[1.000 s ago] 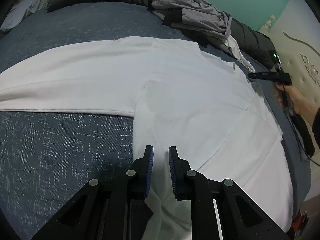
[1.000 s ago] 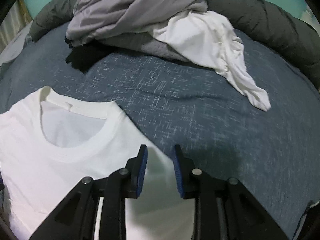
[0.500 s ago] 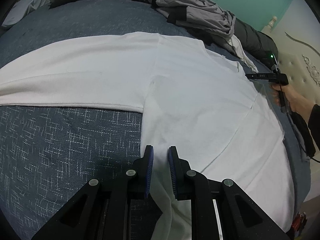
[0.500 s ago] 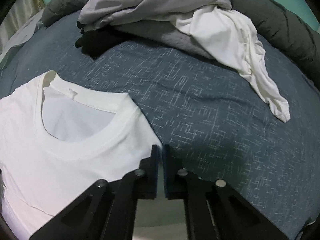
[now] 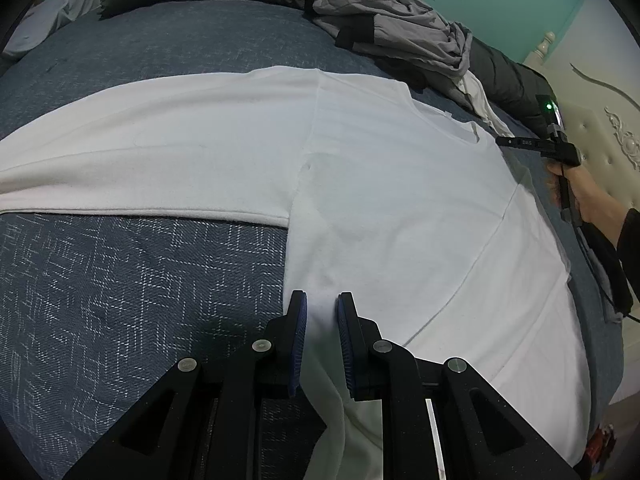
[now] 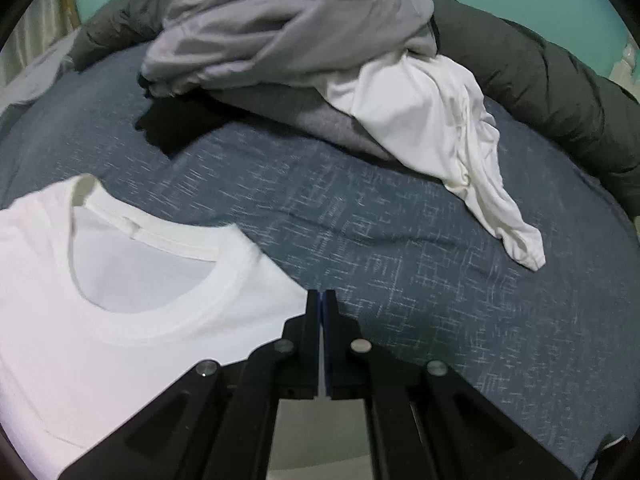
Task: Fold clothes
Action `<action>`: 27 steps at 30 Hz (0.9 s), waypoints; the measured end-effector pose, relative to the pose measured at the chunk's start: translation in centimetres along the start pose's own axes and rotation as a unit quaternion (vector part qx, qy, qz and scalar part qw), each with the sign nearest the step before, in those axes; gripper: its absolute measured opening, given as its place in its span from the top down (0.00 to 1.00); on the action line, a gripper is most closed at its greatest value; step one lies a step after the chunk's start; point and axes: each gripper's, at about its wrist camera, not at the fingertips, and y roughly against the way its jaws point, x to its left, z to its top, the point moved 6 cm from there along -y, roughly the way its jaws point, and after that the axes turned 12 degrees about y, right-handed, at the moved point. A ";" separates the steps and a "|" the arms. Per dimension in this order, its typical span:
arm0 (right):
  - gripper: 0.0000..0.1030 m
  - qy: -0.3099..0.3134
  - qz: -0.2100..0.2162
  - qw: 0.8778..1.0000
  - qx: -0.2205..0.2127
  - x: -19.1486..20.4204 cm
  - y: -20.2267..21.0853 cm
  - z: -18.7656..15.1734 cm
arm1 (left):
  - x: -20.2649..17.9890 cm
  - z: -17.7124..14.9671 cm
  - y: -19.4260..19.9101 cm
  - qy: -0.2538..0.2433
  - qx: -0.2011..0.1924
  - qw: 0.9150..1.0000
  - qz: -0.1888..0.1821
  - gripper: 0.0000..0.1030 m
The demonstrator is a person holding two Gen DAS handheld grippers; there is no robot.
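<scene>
A white long-sleeved shirt [image 5: 400,184] lies spread on the blue-grey bedcover [image 5: 140,280], one sleeve [image 5: 140,160] stretched out to the left. My left gripper [image 5: 322,304] is at the shirt's side below the armpit, its jaws narrowed on a fold of white cloth that bunches beneath them. My right gripper [image 6: 322,300] is shut tight at the shoulder edge beside the round collar [image 6: 160,280]. In the left wrist view the right gripper [image 5: 504,142] is at the far shoulder, held by a hand [image 5: 576,196], with the cloth edge slightly raised there.
A heap of clothes lies at the back of the bed: a grey garment [image 6: 288,28], a crumpled white one [image 6: 432,120] and a black piece [image 6: 176,128]. Behind them runs a dark green quilt [image 6: 540,80]. A cream headboard [image 5: 600,120] stands at the right.
The right gripper's jaws went from apart to pressed together at the shirt's shoulder edge, and it rolled slightly. The left gripper kept its grip and place.
</scene>
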 end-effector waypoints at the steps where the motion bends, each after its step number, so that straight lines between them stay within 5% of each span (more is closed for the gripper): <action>1: 0.99 -0.008 -0.006 1.000 0.002 -0.3 0.0 -0.1 | 0.0 0.0 0.0 0.000 0.000 1.000 0.000 0.83; 8: 0.99 -0.107 0.002 0.993 -0.047 -4.6 2.8 -0.8 | 0.0 0.1 0.0 0.004 0.000 1.000 -0.001 0.83; 14: 0.99 -0.103 0.060 0.992 -0.051 -3.3 5.6 -3.9 | -0.3 0.0 0.4 0.006 -0.002 1.000 -0.004 0.83; 20: 0.99 -0.116 -0.011 0.993 0.012 -3.8 4.6 -7.9 | -1.2 -0.5 0.7 -0.004 -0.004 1.000 -0.006 0.83; 23: 0.98 -0.160 -0.022 0.985 -0.065 -4.3 8.0 -8.4 | -1.4 -0.4 0.8 -0.006 -0.004 1.000 -0.009 0.83; 27: 0.98 -0.169 -0.003 0.981 -0.091 -1.8 11.2 -9.8 | -1.4 -0.5 0.5 -0.004 0.004 1.000 -0.014 0.83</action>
